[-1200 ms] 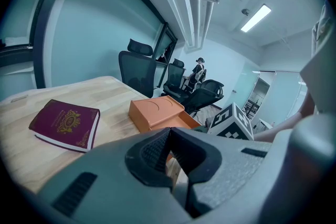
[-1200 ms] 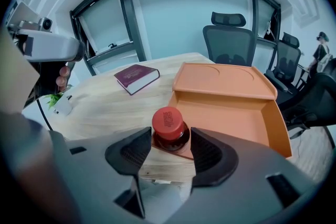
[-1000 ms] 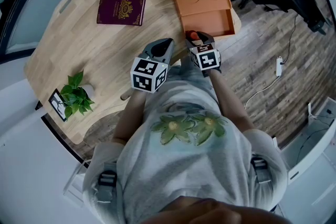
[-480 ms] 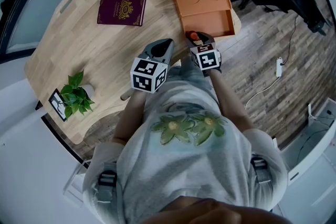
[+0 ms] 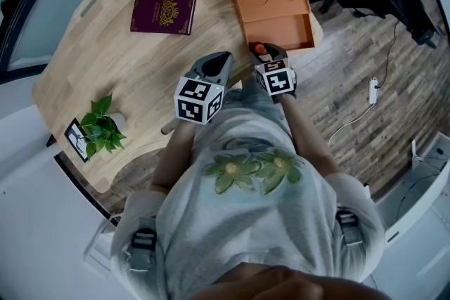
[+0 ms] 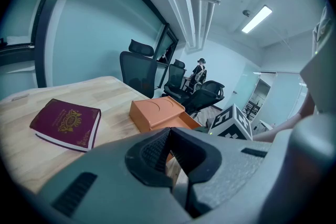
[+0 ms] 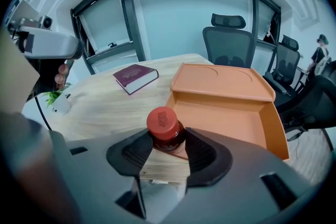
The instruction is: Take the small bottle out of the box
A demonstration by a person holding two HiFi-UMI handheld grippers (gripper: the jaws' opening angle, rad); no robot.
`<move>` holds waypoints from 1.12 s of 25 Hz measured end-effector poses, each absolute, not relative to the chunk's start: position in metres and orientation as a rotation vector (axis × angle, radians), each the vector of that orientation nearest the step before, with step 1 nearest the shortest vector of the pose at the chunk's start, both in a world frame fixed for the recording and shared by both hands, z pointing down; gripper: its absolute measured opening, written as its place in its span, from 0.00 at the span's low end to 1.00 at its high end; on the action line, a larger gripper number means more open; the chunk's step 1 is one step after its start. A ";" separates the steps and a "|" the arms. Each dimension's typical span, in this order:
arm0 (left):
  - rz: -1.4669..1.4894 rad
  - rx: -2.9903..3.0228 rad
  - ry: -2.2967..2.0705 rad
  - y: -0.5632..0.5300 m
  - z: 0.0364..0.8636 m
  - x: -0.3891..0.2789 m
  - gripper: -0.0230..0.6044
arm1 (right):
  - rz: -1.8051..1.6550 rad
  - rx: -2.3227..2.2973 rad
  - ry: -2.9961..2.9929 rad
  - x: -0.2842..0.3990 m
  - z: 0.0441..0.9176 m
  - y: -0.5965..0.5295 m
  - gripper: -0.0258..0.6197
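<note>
A small dark bottle with a red cap stands upright at the open near edge of the orange box. My right gripper has just been closing, and its two pads sit against the bottle's sides. From the head view only the red cap shows, just below the box and at the tip of the right gripper. My left gripper hovers over the table to the left of it. Its jaws meet with nothing between them.
A maroon book lies on the wooden table, left of the box. A small potted plant stands near the table's left edge. Office chairs stand beyond the far side. The table's right edge runs close by the box.
</note>
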State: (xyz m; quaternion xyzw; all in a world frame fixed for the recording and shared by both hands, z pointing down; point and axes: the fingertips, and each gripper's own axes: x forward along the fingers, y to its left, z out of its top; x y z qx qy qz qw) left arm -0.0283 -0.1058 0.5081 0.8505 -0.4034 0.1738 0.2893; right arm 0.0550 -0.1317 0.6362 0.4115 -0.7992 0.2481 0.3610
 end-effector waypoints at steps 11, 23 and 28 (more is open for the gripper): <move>0.458 2.266 -1.078 -0.106 0.508 -0.028 0.05 | 0.634 1.060 -2.061 0.058 0.634 -0.132 0.34; 0.461 2.267 -1.081 -0.107 0.507 -0.027 0.05 | 0.615 1.071 -2.086 0.057 0.623 -0.136 0.34; 0.462 2.268 -1.083 -0.106 0.507 -0.028 0.05 | 0.610 1.071 -2.101 0.055 0.617 -0.136 0.34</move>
